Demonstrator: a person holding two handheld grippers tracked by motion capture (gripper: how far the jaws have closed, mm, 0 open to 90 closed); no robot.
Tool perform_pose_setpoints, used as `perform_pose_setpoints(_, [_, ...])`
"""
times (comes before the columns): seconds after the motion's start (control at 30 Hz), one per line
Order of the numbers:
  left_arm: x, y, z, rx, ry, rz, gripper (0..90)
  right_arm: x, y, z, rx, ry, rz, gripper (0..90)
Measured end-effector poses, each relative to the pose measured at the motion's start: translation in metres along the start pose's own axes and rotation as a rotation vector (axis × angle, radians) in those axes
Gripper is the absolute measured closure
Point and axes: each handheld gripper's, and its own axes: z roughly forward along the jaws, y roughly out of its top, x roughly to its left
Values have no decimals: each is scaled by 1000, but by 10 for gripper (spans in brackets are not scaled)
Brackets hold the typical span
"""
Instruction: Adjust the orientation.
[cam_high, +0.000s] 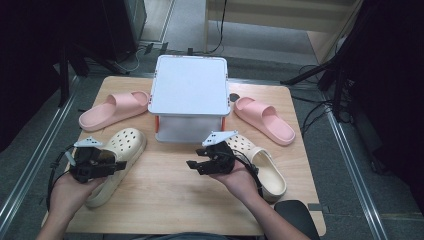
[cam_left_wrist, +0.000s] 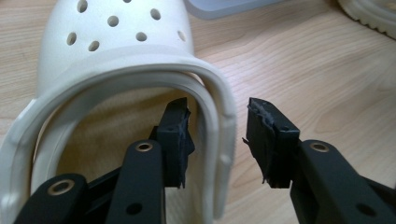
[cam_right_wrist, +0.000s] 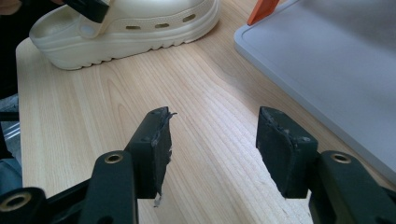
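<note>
A cream clog (cam_high: 125, 142) lies at the table's left front, toe pointing away from me. My left gripper (cam_high: 119, 165) is open at its heel end. In the left gripper view the clog's rim (cam_left_wrist: 219, 116) runs between the jaws, one jaw inside the opening and the other outside, neither pressing it. My left gripper (cam_left_wrist: 217, 140) holds nothing. A second cream clog (cam_high: 267, 172) lies at the right front, partly under my right hand. My right gripper (cam_high: 193, 165) hangs open over bare wood left of that clog, and the right gripper (cam_right_wrist: 212, 149) has nothing between its jaws.
A white two-level rack (cam_high: 190, 85) with orange legs stands at the middle back; its lower shelf (cam_right_wrist: 327, 70) is close on the right gripper's right. Pink slides lie beside it, one left (cam_high: 115, 107) and one right (cam_high: 265, 120). Bare wood (cam_high: 170, 195) stretches between the clogs.
</note>
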Motion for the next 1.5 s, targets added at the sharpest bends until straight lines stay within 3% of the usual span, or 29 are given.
perform_pose_setpoints(0.2, [7, 0, 4, -2, -32, -10, 696, 1, 0, 1, 2, 2, -2, 458])
perform_pose_setpoints(0.4, [6, 3, -2, -12, 0, -9, 754, 0, 0, 0, 2, 2, -1, 458])
perform_pose_setpoints(0.5, [5, 5, -10, -24, 40, -3, 768, 0, 0, -1, -4, -1, 1, 458])
perform_pose_setpoints(0.6, [8, 6, -18, -51, 28, -22, 771, 0, 0, -1, -5, -1, 2, 458])
perform_pose_setpoints(0.67, [5, 8, -21, -57, 18, -14, 772, 0, 0, 0, -1, -1, 4, 462])
perform_pose_setpoints(0.8, [-11, 12, -26, -78, -18, 29, 771, 0, 0, -2, 1, -7, 4, 462])
perform_pose_setpoints(0.83, [-22, 15, -26, -82, -36, 64, 771, 0, -1, -3, -4, -13, 5, 462])
perform_pose_setpoints(0.87, [-22, 15, -26, -82, -36, 64, 771, -1, -2, -4, -6, -18, 7, 462])
perform_pose_setpoints(0.9, [-32, 18, -23, -81, -58, 95, 770, -1, -3, -5, -7, -22, 10, 462])
perform_pose_setpoints(0.93, [-32, 18, -23, -81, -58, 95, 769, -1, -3, -5, -7, -22, 10, 462])
perform_pose_setpoints(1.03, [-48, 26, -9, -66, -119, 135, 769, -2, -8, -10, -7, -42, 23, 462])
perform_pose_setpoints(1.07, [-48, 26, -9, -66, -119, 135, 768, -2, -9, -12, -8, -48, 28, 462])
perform_pose_setpoints(1.1, [-57, 31, -1, -49, -140, 166, 768, -2, -11, -14, -9, -55, 30, 462])
perform_pose_setpoints(1.2, [-65, 36, 6, -38, -163, 191, 768, -2, -15, -18, -17, -65, 36, 462])
perform_pose_setpoints(1.23, [-74, 39, 13, -25, -181, 219, 768, -2, -19, -22, -18, -79, 47, 462])
perform_pose_setpoints(1.27, [-74, 39, 13, -25, -181, 219, 768, -2, -19, -22, -18, -79, 47, 462])
perform_pose_setpoints(1.37, [-89, 44, 27, 8, -203, 278, 768, -2, -25, -29, -30, -99, 65, 462])
perform_pose_setpoints(1.5, [-97, 46, 37, 28, -211, 308, 767, -1, -31, -35, -27, -118, 81, 462])
